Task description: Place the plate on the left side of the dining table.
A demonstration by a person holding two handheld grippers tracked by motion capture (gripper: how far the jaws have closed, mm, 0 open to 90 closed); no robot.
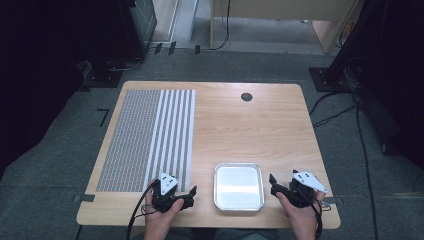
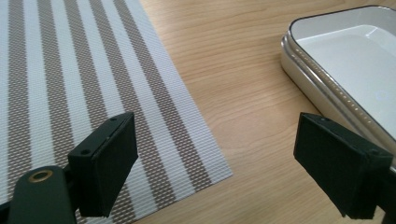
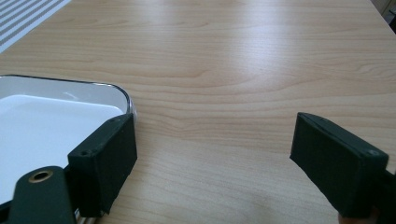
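A white rectangular tray (image 1: pixel 238 165) with a metal rim lies empty near the table's front edge, between my two grippers. My left gripper (image 1: pixel 190 194) is held low at the tray's left, open, its jaws wide apart over the mat's corner (image 2: pixel 205 172) and bare wood. The tray's rim (image 2: pixel 322 77) shows at the right of the left gripper view. My right gripper (image 1: pixel 273 182) rests to the tray's right, open, with nothing between its jaws. In the right gripper view the tray (image 3: pixel 42 121) lies at the left, behind the left jaw.
A striped woven placemat (image 1: pixel 150 137) covers the table's left part. A round dark cable hole (image 1: pixel 246 96) sits at the far middle of the wooden table (image 1: pixel 260 125). Cables and dark stands lie on the floor beyond.
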